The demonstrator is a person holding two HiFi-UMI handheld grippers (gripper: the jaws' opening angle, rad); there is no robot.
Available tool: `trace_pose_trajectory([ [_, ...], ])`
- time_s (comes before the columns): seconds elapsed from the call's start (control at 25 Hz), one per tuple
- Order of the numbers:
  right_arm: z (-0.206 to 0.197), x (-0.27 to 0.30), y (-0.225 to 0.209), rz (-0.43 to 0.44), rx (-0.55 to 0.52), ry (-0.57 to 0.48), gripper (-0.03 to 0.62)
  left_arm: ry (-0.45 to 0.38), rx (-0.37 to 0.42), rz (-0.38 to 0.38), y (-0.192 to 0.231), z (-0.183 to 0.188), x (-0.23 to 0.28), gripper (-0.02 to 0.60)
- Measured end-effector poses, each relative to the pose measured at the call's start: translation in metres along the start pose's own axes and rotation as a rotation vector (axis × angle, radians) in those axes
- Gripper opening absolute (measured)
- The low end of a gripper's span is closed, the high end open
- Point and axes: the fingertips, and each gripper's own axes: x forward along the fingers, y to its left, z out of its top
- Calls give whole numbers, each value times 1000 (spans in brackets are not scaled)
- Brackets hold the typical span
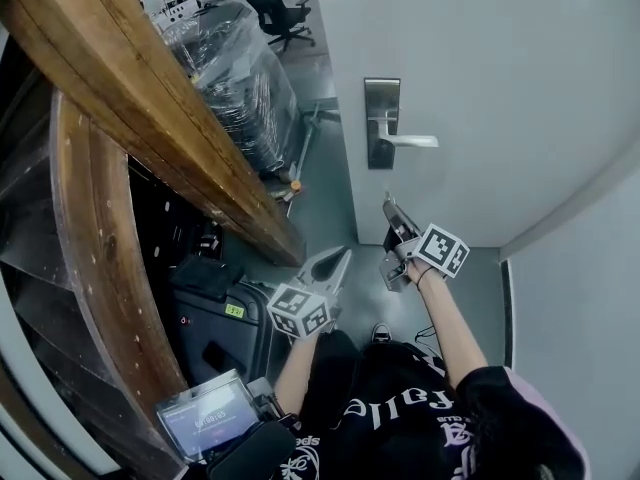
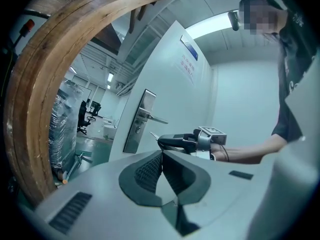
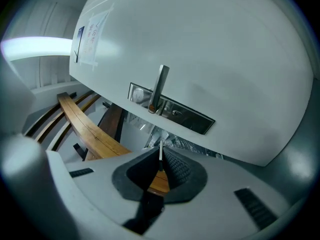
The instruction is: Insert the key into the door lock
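Door: a pale grey flat door (image 1: pixel 480 78) fills the upper right of the head view, closed, with a printed paper notice (image 3: pixel 92 39) stuck on it.
Beam: a thick curved brown wooden beam (image 1: pixel 130 98) crosses the left of the head view, beside the door.
Wrapped stack: a tall bundle covered in clear plastic film (image 1: pixel 235 83) stands behind the beam, near a black office chair (image 1: pixel 275 8).
Person: black printed top (image 1: pixel 400 418), both forearms stretched forward towards the door.
Left gripper: the grey left gripper (image 2: pixel 161 155) is held low and left of the other one, well apart from the door; its ribbed jaws are pressed together with nothing between them.
Right gripper: the grey right gripper (image 1: pixel 388 205) points up at the lock and sits below the handle; its jaws are clamped narrowly on the key.
Lock plate: a long brushed steel lock plate (image 1: pixel 381 118) is fixed near the door's edge, with a small keyhole (image 3: pixel 174 113) in it.
Handle: a silver lever handle (image 1: pixel 410 140) sticks out from the plate.
Key: a thin flat metal key (image 3: pixel 160 151) is pinched edge-on between the right jaw tips; its blade juts out past them towards the plate. The tip is near the plate but apart from it and is outside the keyhole.
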Motion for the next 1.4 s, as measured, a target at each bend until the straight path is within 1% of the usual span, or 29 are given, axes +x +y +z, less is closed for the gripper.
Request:
trace_pose_trajectory([
  [0.16, 10, 22, -6, 1, 49, -33, 37, 13, 0, -31, 17, 10, 11, 5],
  [0.4, 27, 51, -21, -13, 143, -130, 37, 53, 1, -98, 42, 15, 19, 5],
  [0.68, 38, 78, -27, -15, 181, -191, 37, 67, 10, -145, 65, 21, 24, 5],
  [0.84, 44, 86, -30, -18, 195, -206, 37, 64, 7, -157, 71, 22, 23, 5],
  [1.08, 42, 89, -42, -24, 255, -230, 36, 52, -1, -153, 80, 23, 24, 5],
  [1.4, 45, 86, -39, -3, 275, -217, 37, 34, -25, -137, 85, 28, 27, 5],
])
